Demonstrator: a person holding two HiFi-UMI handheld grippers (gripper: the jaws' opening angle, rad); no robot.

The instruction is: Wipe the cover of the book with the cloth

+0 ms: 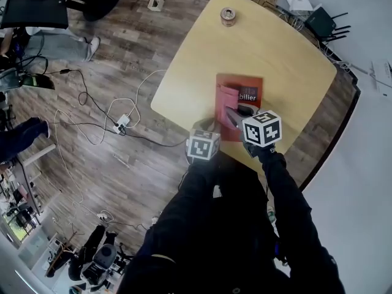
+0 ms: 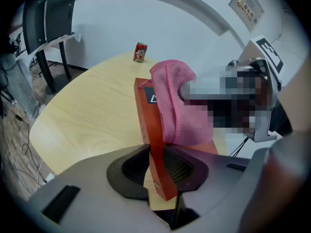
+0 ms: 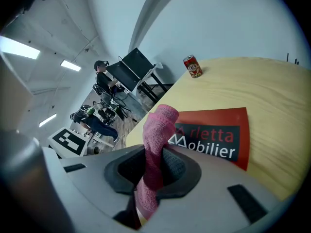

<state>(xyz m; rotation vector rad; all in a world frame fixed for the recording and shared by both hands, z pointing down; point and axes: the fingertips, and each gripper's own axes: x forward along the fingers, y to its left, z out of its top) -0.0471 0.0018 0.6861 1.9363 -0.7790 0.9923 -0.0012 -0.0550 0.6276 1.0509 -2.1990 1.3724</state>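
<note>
The left gripper (image 2: 158, 166) is clamping the near edge of the red book (image 3: 214, 130); its dark jaw pads are pressing the thin cover from both sides, and its marker cube is sitting just off the book's near left corner. The right gripper (image 3: 153, 171) is pinching a pink cloth (image 3: 158, 130), jaws closed on the folded fabric. The free end of the cloth is bunching up ahead of the jaws and lying on the left part of the book's cover, beside the white lettering on the dark label.

The book is lying flat on the pale wooden table (image 1: 257, 48), close to the table edge nearest the person. Both arms, in dark sleeves, are reaching forward and down towards the book. The right forearm is stretching out straight to the book's near right corner, with its marker cube hovering over the book's near edge. The left arm is staying tucked closer to the body, just short of the book. A small red can (image 3: 193, 66) is standing upright well beyond the book's far edge.
</note>
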